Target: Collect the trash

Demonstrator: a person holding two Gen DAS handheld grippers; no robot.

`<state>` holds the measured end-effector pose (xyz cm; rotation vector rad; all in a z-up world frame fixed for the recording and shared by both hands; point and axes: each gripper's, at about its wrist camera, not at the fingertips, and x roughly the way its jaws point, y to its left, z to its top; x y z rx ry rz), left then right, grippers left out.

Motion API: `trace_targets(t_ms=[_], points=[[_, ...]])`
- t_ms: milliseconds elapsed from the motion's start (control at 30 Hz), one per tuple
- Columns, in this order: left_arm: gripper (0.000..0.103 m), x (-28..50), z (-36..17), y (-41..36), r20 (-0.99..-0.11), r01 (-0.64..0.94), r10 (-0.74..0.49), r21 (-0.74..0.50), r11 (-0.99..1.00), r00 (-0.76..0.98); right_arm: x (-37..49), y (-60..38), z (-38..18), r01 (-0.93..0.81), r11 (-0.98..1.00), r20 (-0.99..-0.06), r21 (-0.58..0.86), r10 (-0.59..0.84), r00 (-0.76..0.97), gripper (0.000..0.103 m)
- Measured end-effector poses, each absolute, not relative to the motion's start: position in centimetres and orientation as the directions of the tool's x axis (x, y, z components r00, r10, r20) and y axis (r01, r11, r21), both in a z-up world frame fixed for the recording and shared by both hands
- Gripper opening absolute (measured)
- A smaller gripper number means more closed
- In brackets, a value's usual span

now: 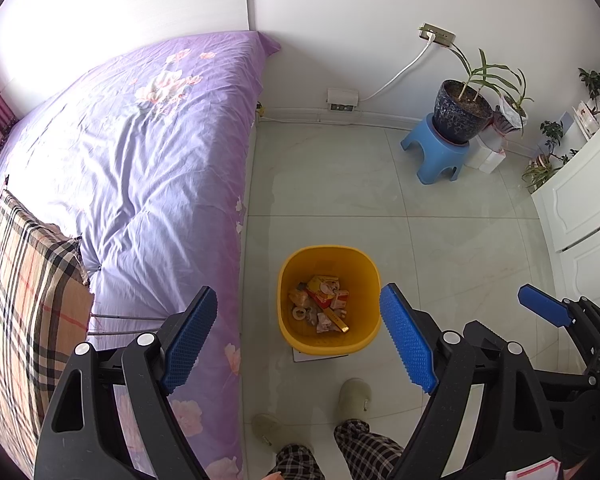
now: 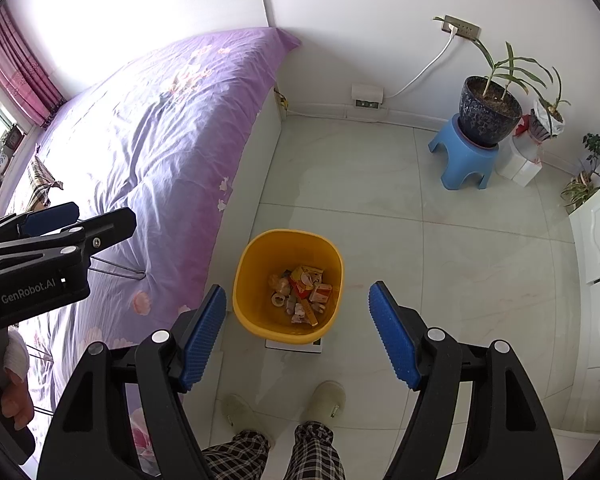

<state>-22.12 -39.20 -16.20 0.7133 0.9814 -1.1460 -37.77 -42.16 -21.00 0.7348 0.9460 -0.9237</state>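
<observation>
A yellow trash bin [image 1: 366,280] stands on the tiled floor beside the bed; it also shows in the right wrist view [image 2: 256,268]. Inside lies mixed trash [image 1: 320,304]: small orange and red cartons, wrappers and a white ring, also seen in the right wrist view [image 2: 302,294]. My left gripper [image 1: 300,336] is open and empty, held above the bin's near rim. My right gripper [image 2: 298,332] is open and empty, also above the bin's near side. The right gripper shows at the right of the left wrist view [image 1: 548,308]; the left gripper shows at the left of the right wrist view [image 2: 60,216].
A bed with a purple floral sheet [image 1: 140,140] fills the left, with a plaid pillow [image 1: 20,272] and thin wire hangers [image 2: 116,270] on it. A blue stool [image 1: 440,152] carries a potted plant [image 1: 464,112] by the far wall. A white cabinet [image 1: 580,208] stands right. My slippered feet [image 2: 324,398] are near the bin.
</observation>
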Motion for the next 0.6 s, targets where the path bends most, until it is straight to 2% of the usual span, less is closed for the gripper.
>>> trace_targets(t_ms=[67,133,200,367,433,500,600], points=[[0.076,-22.20,-16.14,-39.18,-0.905,0.960,-0.410,-0.005,0.280,0.115,-37.61,-41.99,-21.00,0.896,0.427,-0.904,0.125,-0.323,0.280,0.075],[0.056,-22.27,-16.19,-39.23,-0.905,0.963,-0.411,-0.006,0.268,0.108,-37.62,-42.04,-21.02,0.896,0.426,-0.904,0.126,-0.322,0.281,0.075],[0.052,-22.29,-16.29,-39.32,-0.907,0.967,-0.412,-0.018,0.256,0.092,-37.71,-42.12,-21.01,0.896,0.426,-0.904,0.125,-0.323,0.280,0.075],[0.069,-22.38,-16.15,-39.24,-0.902,0.967,-0.419,-0.011,0.256,0.101,-37.72,-42.17,-21.01,0.896,0.426,-0.904,0.126,-0.323,0.280,0.075],[0.089,-22.32,-15.98,-39.16,-0.897,0.963,-0.424,0.005,0.270,0.124,-37.74,-42.14,-21.06,0.896,0.426,-0.904,0.126,-0.322,0.280,0.075],[0.095,-22.15,-15.78,-39.04,-0.893,0.959,-0.432,-0.002,0.283,0.126,-37.73,-42.19,-21.05,0.896,0.426,-0.904,0.126,-0.322,0.281,0.075],[0.097,-21.94,-15.71,-39.14,-0.894,0.956,-0.428,0.000,0.294,0.131,-37.70,-42.14,-21.09,0.895,0.428,-0.905,0.126,-0.320,0.281,0.075]])
